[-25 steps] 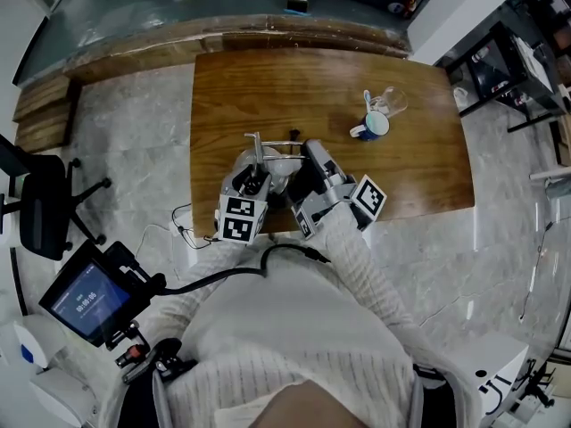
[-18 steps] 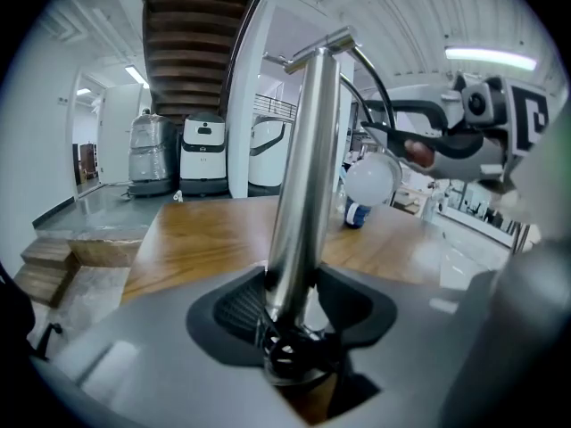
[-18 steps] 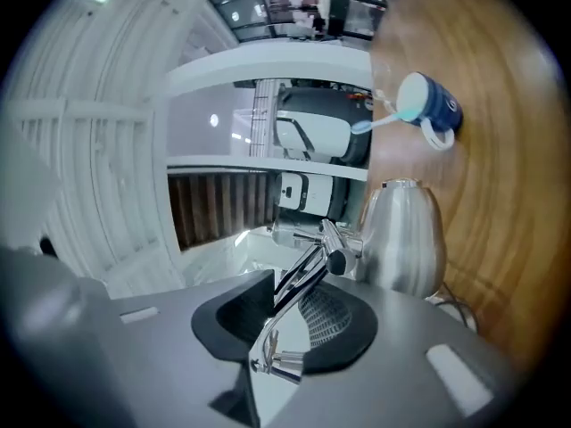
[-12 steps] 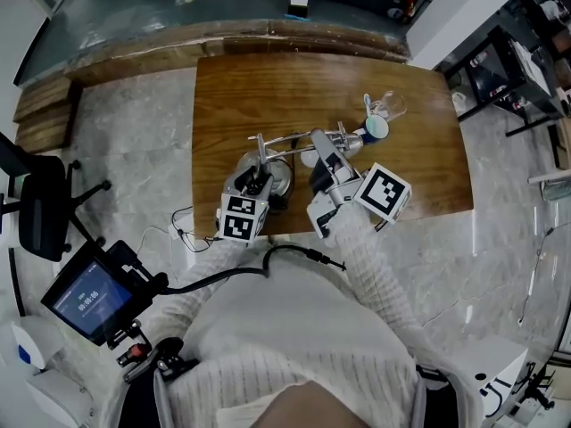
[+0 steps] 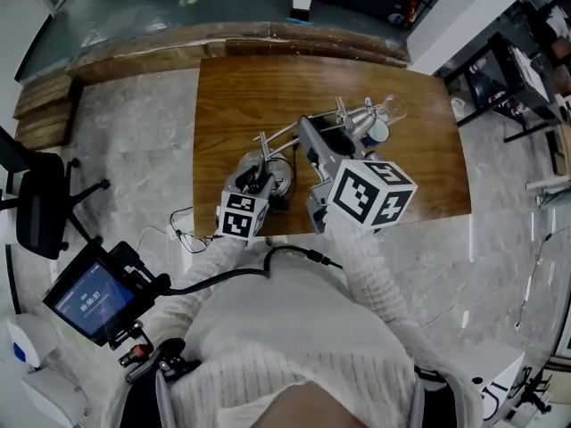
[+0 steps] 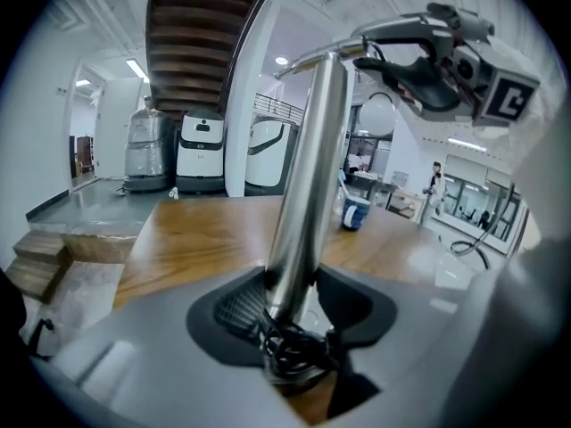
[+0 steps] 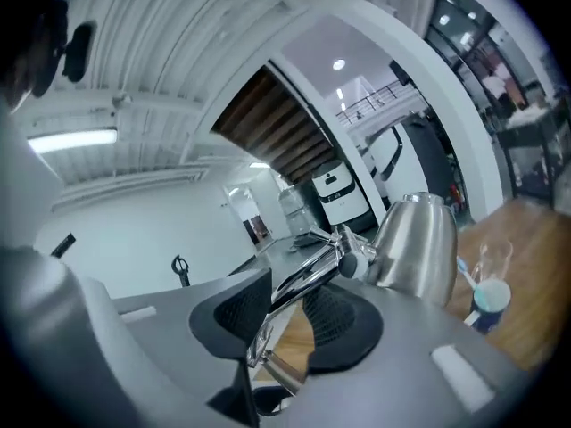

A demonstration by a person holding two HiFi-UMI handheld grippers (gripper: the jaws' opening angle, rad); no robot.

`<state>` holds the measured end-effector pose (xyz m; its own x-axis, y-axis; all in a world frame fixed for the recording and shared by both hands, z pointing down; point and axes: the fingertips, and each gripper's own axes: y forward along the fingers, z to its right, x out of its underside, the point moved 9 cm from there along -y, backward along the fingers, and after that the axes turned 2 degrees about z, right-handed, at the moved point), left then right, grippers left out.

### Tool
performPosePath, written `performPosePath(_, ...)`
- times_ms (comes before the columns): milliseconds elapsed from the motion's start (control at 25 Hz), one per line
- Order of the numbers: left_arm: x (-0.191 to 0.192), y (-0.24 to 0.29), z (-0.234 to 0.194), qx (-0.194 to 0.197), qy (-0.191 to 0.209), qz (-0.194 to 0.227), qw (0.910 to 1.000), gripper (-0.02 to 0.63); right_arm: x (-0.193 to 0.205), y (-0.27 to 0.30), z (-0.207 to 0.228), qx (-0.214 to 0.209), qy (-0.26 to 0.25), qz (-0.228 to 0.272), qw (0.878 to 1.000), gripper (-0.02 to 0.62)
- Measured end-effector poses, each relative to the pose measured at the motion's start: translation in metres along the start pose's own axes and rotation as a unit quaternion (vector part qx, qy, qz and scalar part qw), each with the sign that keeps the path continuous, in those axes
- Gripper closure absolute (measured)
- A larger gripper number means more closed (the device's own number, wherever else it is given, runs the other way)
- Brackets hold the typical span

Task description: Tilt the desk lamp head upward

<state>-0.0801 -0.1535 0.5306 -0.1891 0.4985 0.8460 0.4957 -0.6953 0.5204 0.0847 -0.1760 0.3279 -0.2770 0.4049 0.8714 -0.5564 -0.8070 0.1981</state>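
— Desk lamp [image 6: 314,123], where?
— On the wooden counter [image 5: 232,87], toward its front edge, with a blue mug [image 5: 378,130] and a clear glass [image 5: 393,103] just beyond the raised end.
— Held?
— Twice. Left gripper [image 6: 294,300] clamped on the upright pole [image 6: 299,226], low down, right above a knot of black cable [image 6: 293,350]. Right gripper [image 7: 287,312] round the thin lamp arm [image 7: 308,276], pads against it on either side, though just now easing a little wider.
— Hard to read from the head view?
— Yes. Jaws of the right gripper hidden there under its own marker cube [image 5: 370,193]; round base [image 5: 284,175] half tucked behind the left gripper; lamp head [image 7: 415,239] small and muddled with the mug.
— Clearer elsewhere?
— Lamp head plain only in the right gripper view: a silver cone past the jaws, lower rim hidden behind the gripper body. Not to be made out in the left gripper view, only pole, arm top and the right gripper high at the right.
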Motion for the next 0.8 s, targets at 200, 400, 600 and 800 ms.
performPosePath(200,0.000,0.002,-0.002,0.004,0.000,-0.003,1.0000,0.426,-0.012,0.009,-0.027,0.017,-0.136,-0.026,0.990,0.491)
performPosePath(400,-0.002,0.004,-0.003,0.016,-0.001,-0.003,0.9999,0.426,-0.017,0.013,-0.046,0.027,-0.229,-0.037,0.972,0.483)
performPosePath(600,-0.002,0.004,-0.007,0.026,-0.005,0.000,0.9996,0.426,-0.015,0.019,-0.063,0.030,-0.300,-0.045,0.952,0.477)
performPosePath(800,-0.002,0.003,-0.006,0.029,-0.008,-0.002,0.9995,0.428,-0.012,0.021,-0.075,0.034,-0.351,-0.048,0.935,0.472)
